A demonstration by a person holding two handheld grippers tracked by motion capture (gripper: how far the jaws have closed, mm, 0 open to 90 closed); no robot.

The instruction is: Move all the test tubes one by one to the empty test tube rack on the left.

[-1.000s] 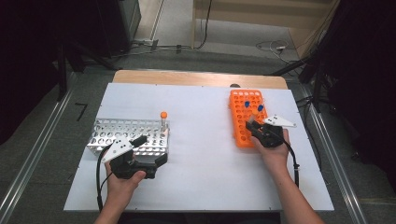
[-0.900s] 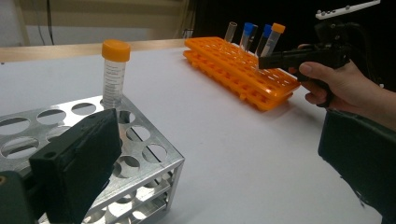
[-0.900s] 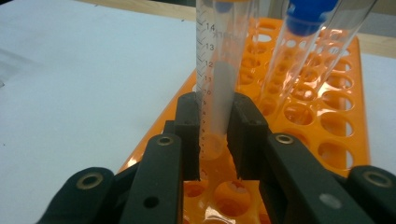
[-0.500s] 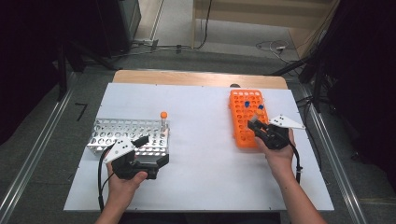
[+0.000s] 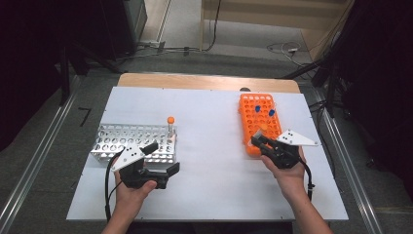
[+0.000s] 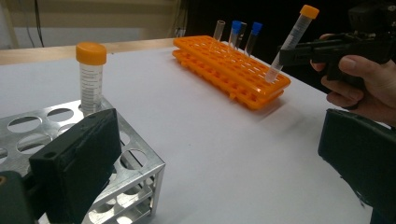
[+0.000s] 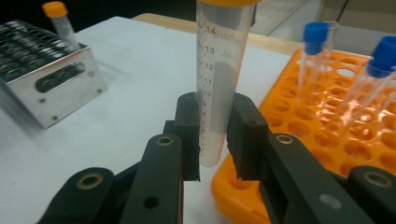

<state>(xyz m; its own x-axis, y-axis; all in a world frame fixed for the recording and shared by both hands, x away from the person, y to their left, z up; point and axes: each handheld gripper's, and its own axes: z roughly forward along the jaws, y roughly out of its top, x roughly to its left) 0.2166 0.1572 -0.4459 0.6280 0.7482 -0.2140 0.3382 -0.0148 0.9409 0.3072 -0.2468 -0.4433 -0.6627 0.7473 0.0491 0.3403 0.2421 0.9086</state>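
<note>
Right gripper [image 5: 259, 142] lifted tube [image 7: 219, 84] off orange rack [image 5: 249, 127]; wrist level

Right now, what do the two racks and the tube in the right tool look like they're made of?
Left rack: apparently bare metal, maybe aluminium, given its silvery reflective sheen and punched round holes. Right rack: likely moulded plastic, uniformly matte orange. Tube in the right tool: clear, slightly frosted plastic by its look, with printed graduations and an orange cap.

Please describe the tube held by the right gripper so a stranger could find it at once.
Look at the orange rack on the table's right side. At its near corner, the right gripper clamps a clear tube, lifted and tilted. Its cap is orange, whereas the rack's capped tubes have blue caps.
</note>
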